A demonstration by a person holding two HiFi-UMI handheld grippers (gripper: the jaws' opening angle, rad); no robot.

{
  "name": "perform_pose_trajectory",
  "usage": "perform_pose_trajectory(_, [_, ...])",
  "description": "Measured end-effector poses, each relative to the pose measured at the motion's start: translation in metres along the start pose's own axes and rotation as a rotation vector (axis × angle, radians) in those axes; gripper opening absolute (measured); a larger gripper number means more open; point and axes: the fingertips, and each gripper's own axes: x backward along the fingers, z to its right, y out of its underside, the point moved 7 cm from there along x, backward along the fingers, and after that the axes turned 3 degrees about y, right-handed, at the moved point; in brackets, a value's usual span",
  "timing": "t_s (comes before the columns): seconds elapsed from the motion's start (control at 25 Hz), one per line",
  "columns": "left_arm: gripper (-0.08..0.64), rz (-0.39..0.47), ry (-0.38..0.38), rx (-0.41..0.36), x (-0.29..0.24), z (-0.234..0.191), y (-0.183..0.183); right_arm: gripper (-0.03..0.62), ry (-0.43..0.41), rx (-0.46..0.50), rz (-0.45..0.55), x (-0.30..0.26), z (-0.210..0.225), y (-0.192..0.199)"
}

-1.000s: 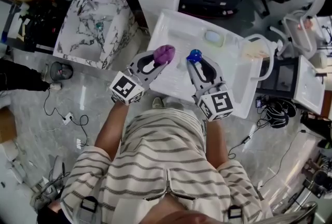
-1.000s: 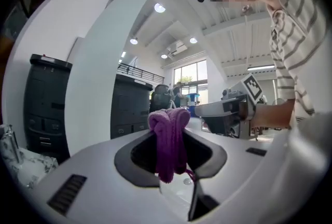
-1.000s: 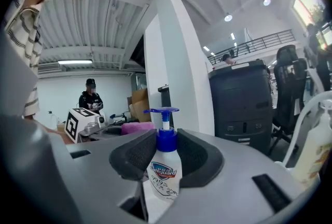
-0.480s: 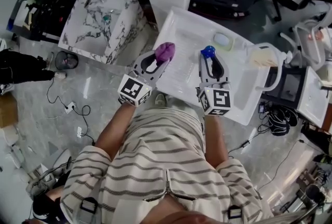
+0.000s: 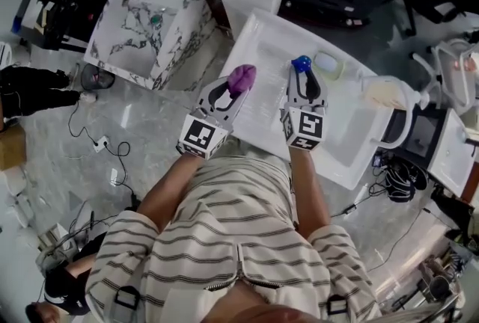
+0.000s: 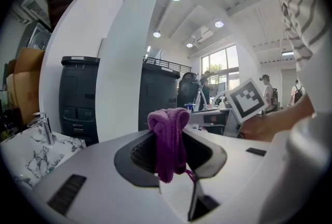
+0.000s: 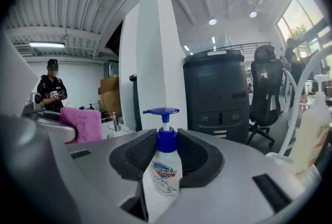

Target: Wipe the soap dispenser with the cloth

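Observation:
My left gripper (image 5: 238, 84) (image 6: 169, 140) is shut on a purple cloth (image 5: 241, 78) (image 6: 168, 137), which bunches over the jaw tips and hangs between them. My right gripper (image 5: 302, 73) (image 7: 166, 158) is shut on a clear soap dispenser (image 7: 165, 166) with a blue pump head (image 5: 301, 64) (image 7: 162, 112); the bottle stands upright between the jaws. Both grippers hover side by side over the white sink basin (image 5: 348, 142), the cloth a short way left of the dispenser and apart from it. In the right gripper view the purple cloth (image 7: 81, 123) shows at the left.
A marble-patterned sink with a faucet (image 5: 142, 22) stands to the left. A soap dish (image 5: 327, 62) sits at the white basin's far edge and a pale bottle (image 5: 385, 95) (image 7: 310, 129) at its right. Dark cabinets (image 7: 218, 93), an office chair (image 7: 267, 88) and floor cables (image 5: 105, 157) surround the spot.
Both grippers have moved forward over the white basin with their loads and come lower. The right one moved more and now points straighter ahead.

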Motion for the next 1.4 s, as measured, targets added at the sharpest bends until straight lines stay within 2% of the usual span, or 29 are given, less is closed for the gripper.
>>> perform_pose_trajectory(0.28, [0.115,-0.034,-0.024,0.024,-0.011,-0.004,0.006,0.133,0.019,-0.044,-0.039,-0.066,0.017,0.018])
perform_pose_trajectory(0.64, [0.117,-0.073,-0.053,0.060,-0.013,-0.009,0.020,0.133,0.025,-0.055,-0.067,-0.131,0.021,0.038])
perform_pose_trajectory(0.92, [0.117,-0.072,-0.066,0.089,-0.017,-0.013,0.023,0.133,0.035,-0.031,-0.099,-0.153,0.022,0.052])
perform_pose_trajectory(1.12, [0.118,-0.065,-0.060,0.099,-0.019,-0.014,0.026,0.110,0.028,0.006,-0.074,-0.154,0.019,0.050])
perform_pose_trajectory(1.28, [0.120,-0.053,-0.055,0.112,-0.020,-0.013,0.027,0.143,0.020,0.002,-0.079,-0.152,0.018,0.052])
perform_pose_trajectory(1.4, [0.120,-0.056,-0.050,0.102,-0.019,-0.011,0.025,0.202,0.004,0.010,-0.090,-0.149,0.016,0.054])
